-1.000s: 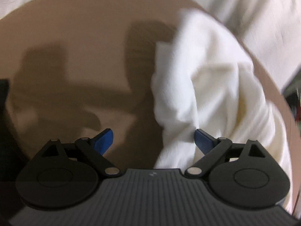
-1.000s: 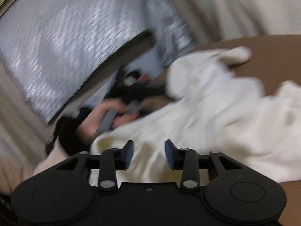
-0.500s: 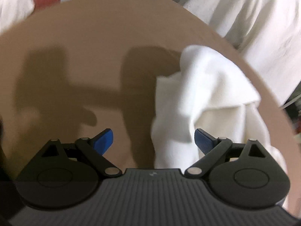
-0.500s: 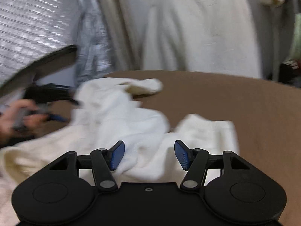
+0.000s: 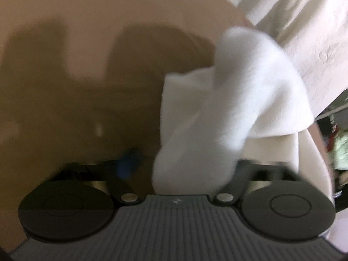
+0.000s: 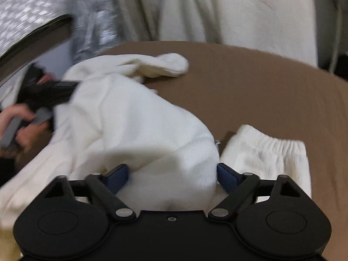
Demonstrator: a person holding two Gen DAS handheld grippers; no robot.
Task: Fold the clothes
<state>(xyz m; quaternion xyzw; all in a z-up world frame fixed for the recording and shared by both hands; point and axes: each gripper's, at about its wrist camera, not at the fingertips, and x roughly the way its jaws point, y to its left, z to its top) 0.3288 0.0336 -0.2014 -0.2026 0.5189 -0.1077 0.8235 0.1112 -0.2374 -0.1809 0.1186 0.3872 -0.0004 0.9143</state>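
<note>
A white fleece garment lies crumpled on the round brown table. One end shows an elastic waistband, and a cuff points toward the far edge. My right gripper straddles a thick fold of it. Its jaws are closing and the blue pads stand at the fold's two sides. In the left wrist view, a hanging flap of the garment drops between the fingers of my left gripper. Those jaws are closing in a blur. The left pad is still apart from the cloth and the right pad is hidden behind it.
A person's hand grips the other gripper's handle at the left of the right wrist view. Pale draped fabric hangs behind the table, next to a silver quilted sheet. Bare tabletop with shadows stretches left of the garment.
The left gripper moved in on the garment's flap and its fingers started to swing inward. The right gripper tipped down onto the garment, so a fold now sits between its wider-set pads.
</note>
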